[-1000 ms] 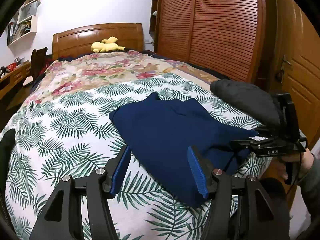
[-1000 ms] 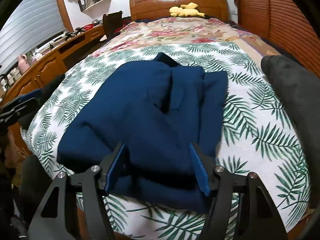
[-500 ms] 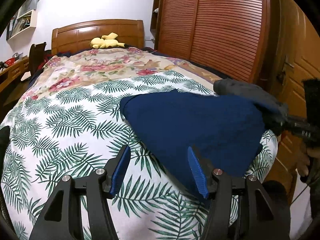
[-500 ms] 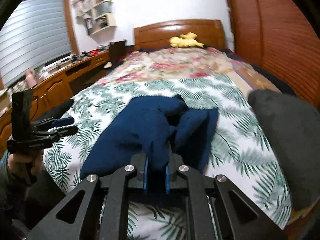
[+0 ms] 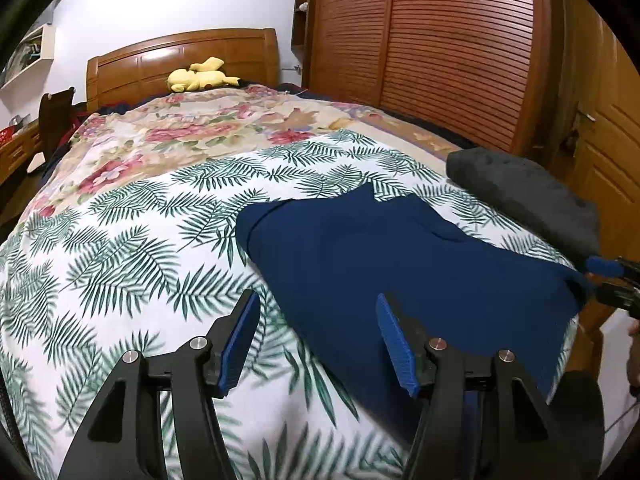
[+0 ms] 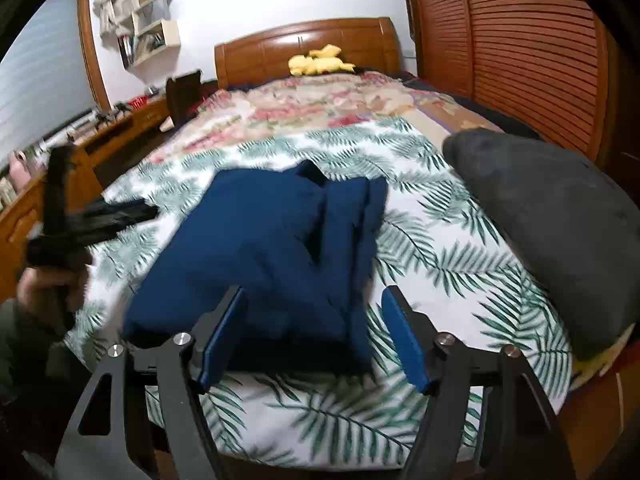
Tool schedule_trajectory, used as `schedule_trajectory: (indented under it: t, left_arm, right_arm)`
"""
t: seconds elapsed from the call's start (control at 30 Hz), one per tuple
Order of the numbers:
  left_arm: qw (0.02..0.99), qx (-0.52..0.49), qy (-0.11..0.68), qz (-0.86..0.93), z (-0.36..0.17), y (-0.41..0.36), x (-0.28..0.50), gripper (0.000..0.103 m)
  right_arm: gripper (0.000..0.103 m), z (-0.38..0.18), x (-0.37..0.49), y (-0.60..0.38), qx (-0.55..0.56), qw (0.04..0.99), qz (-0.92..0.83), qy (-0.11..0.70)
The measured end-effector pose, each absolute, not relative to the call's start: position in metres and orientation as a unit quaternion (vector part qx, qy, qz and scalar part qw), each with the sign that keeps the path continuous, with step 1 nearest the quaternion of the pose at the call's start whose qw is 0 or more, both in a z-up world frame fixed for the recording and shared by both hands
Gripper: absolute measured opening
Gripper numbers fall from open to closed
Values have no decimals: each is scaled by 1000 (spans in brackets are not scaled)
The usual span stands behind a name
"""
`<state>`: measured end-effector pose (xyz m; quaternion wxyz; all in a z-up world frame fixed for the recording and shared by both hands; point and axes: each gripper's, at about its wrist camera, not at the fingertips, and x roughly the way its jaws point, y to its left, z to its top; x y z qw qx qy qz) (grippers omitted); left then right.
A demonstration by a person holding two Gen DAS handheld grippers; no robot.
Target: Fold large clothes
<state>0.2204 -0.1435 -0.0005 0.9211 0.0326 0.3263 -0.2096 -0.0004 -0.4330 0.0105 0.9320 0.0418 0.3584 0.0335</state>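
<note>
Navy garment (image 6: 272, 248): soft knit, partly folded, on my palm-print bedspread (image 5: 120, 248) near the foot edge, long axis toward the headboard. Right gripper (image 6: 314, 332) nearest, hovering just above the near hem; jaws have just been opening, nothing between them. Left gripper (image 5: 318, 340) released, garment's left edge just ahead. Grey cushion (image 6: 540, 220) beside.

Ahead of me lies a bed under a palm-leaf sheet (image 5: 120, 248), with a floral quilt (image 5: 192, 136) spread over its far half. A yellow plush toy (image 5: 200, 77) rests against the wooden headboard (image 5: 160, 60). A dark grey cushion (image 6: 552, 216) sits at the bed's right edge, beside slatted wardrobe doors (image 5: 440, 48). White wall shelves (image 6: 148, 28) hang above a long wooden surface (image 6: 100, 136).
</note>
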Motion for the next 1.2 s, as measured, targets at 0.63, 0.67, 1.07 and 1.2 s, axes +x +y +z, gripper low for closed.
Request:
schedule_trajectory:
  t: [0.63, 0.67, 1.07, 1.2]
  left_arm:
    - [897, 36, 392, -199, -42, -168, 339, 65]
    - [897, 36, 394, -199, -43, -170, 343, 66]
    - [883, 8, 408, -232, -49, -183, 366, 29]
    - [892, 42, 393, -218, -36, -194, 359, 12]
  right_arm:
    - [78, -67, 41, -440, 83, 891, 23, 445]
    - [78, -68, 42, -440, 84, 891, 23, 446]
    - [67, -76, 47, -429, 107, 887, 53, 445]
    - [40, -68, 40, -424, 94, 898, 66, 424]
